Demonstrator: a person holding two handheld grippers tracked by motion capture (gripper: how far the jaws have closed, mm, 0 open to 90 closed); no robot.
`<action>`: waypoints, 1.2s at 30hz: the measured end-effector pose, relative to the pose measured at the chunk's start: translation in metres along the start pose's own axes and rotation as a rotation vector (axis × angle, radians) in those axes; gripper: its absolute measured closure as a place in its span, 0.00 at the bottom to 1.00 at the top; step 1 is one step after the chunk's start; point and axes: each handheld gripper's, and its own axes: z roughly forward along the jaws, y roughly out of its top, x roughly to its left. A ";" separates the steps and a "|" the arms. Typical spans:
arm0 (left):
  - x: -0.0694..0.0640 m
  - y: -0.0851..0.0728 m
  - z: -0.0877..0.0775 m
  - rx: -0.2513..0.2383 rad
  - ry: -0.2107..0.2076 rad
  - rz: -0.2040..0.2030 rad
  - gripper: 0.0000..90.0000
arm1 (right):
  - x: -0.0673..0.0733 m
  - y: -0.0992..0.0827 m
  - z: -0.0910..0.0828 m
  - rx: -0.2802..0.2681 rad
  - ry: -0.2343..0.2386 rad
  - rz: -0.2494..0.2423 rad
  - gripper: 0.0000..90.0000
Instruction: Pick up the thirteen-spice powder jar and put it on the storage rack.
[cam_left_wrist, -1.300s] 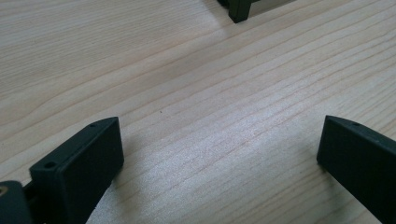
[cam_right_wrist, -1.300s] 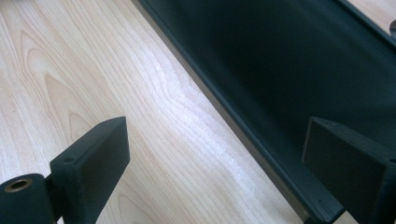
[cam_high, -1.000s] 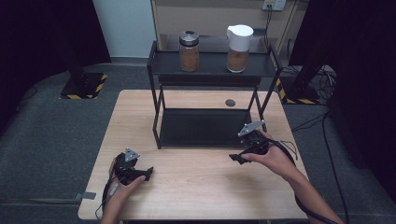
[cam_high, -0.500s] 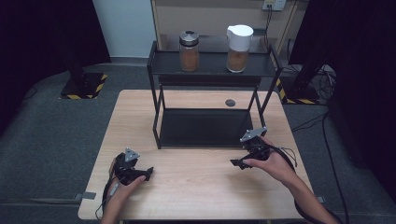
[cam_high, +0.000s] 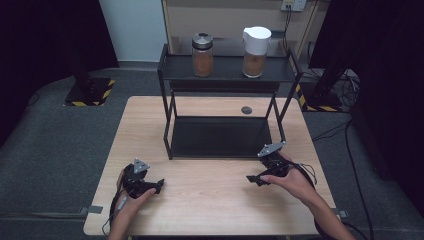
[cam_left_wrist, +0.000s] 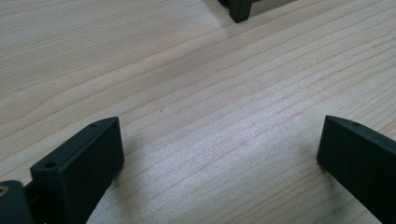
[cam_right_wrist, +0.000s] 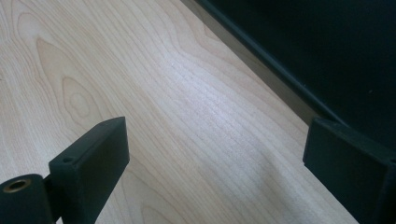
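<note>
Low in the frame of the high view, both grippers rest on the wooden table (cam_high: 210, 195); the left gripper (cam_high: 159, 183) sits at the lower left, the right gripper (cam_high: 250, 179) at the lower right, just in front of the black two-tier rack (cam_high: 167, 75). Each gripper view looks along jaws that stand wide apart with bare wood grain between them; neither has hold of anything. Up at the top centre of the high view, two jars wait on the rack's upper shelf, well apart from both hands: a glass jar with a dark metal lid (cam_high: 202, 55) to the left and a jar with a white lid (cam_high: 256, 52) to the right; both look partly filled with something brown. A small dark disc (cam_high: 246, 110) lies on the table behind the rack.

My judgement of the risks: the right gripper lies close to the rack's front edge (cam_right_wrist: 261, 58), so a hasty lift toward the shelf could clip the frame or its slanted leg and shake the jars; the glass looks smooth and rounded, so an off-centre squeeze could let a jar slip or tip off the shelf; the trailing cables could snag on the rack's legs.
</note>
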 end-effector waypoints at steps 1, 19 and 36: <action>0.000 0.000 0.000 0.000 0.000 0.000 0.00 | 0.000 -0.001 0.001 0.000 0.001 0.000 0.09; 0.000 0.000 0.000 0.000 0.001 0.000 0.00 | 0.001 -0.025 0.012 -0.024 0.023 0.014 0.08; 0.000 0.000 0.000 0.001 0.001 -0.001 0.00 | 0.009 -0.033 0.024 -0.039 0.057 -0.009 0.07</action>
